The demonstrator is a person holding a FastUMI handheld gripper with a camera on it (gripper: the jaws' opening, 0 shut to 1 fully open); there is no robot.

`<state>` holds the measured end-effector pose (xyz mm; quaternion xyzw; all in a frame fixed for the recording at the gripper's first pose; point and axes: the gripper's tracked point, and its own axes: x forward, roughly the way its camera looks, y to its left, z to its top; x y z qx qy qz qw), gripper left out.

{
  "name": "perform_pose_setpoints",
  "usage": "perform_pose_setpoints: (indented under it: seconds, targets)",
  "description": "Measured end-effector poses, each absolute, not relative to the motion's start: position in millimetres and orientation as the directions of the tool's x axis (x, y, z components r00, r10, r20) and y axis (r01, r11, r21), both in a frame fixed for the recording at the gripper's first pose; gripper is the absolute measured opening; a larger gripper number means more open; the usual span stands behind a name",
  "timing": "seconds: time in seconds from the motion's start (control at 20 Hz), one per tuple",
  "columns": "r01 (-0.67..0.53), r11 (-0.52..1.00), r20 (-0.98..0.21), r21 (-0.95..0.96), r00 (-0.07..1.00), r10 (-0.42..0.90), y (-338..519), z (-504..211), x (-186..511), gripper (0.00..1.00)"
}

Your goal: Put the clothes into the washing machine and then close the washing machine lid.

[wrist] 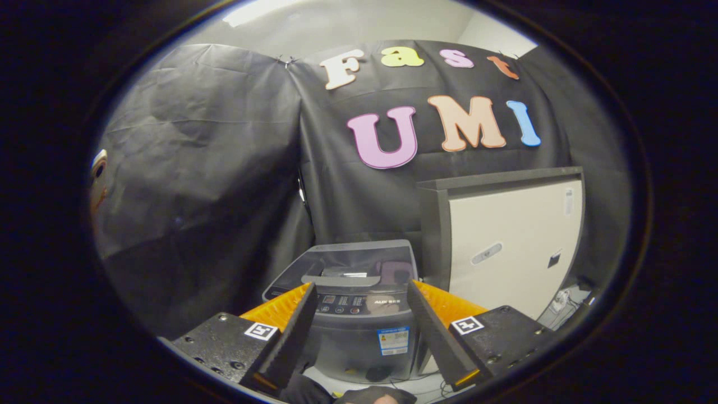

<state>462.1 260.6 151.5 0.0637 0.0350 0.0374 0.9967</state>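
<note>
A small grey top-loading washing machine (359, 336) stands just ahead of my gripper (360, 286), framed between the two fingers. Its see-through lid (348, 261) with a grey handle appears to lie flat over the tub. The control panel faces me, level with the fingertips. My gripper is open, with nothing between its fingers. A dark piece of clothing (364, 395) lies low in front of the machine, below the fingers, and only its upper part shows.
A grey cabinet with a cream door (505, 247) stands right beside the machine on its right. Cables (564, 300) lie on the floor past the cabinet. Black cloth walls close in behind and to the left.
</note>
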Motion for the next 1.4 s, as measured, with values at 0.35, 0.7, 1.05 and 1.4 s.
perform_pose_setpoints:
  seconds: [0.35, 0.7, 1.05, 1.4]
  targets:
    - [-0.017, 0.998, -0.005, 0.053, 1.0, 0.018, 242.1, 132.5, 411.7, 0.97]
    - [0.046, 0.999, 0.046, 0.002, 0.998, -0.047, 228.6, 101.6, 367.2, 0.97]
    - [0.033, 0.999, 0.005, -0.014, 0.999, -0.033, 235.9, 73.9, 354.1, 0.98]
    - [0.032, 0.999, 0.023, -0.024, 0.999, -0.032, 235.9, 85.2, 342.9, 0.98]
